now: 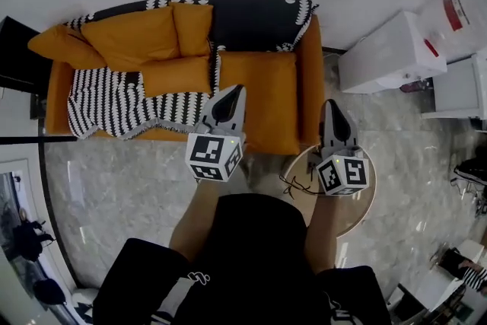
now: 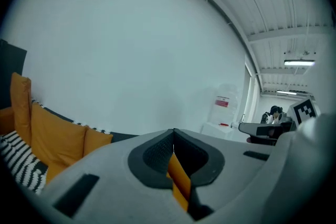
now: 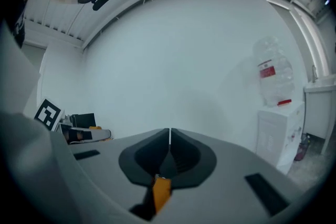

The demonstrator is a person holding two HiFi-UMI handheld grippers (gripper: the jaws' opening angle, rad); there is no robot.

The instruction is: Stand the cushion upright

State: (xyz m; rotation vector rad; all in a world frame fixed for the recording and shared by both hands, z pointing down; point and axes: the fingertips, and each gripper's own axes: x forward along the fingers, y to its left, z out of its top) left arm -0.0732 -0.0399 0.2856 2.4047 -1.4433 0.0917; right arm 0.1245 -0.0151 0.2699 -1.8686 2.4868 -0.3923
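Observation:
An orange sofa [image 1: 304, 80] stands against the white wall, half covered by a black-and-white striped blanket [image 1: 114, 103]. Several orange cushions lean on its backrest, the largest [image 1: 133, 38] at the left. A smaller orange cushion [image 1: 176, 76] lies lower on the blanket. My left gripper [image 1: 234, 90] is shut and empty, in the air in front of the sofa's seat. My right gripper [image 1: 332, 104] is shut and empty too, off the sofa's right arm. In the left gripper view the shut jaws [image 2: 173, 136] point at the wall, with the cushions [image 2: 58, 139] at the left edge.
A round wooden side table [image 1: 361, 198] with a dark cable on it stands under my right hand. A white water dispenser [image 1: 392, 53] with its bottle [image 3: 273, 78] stands right of the sofa. A black screen [image 1: 15, 57] is at the far left. The floor is marble.

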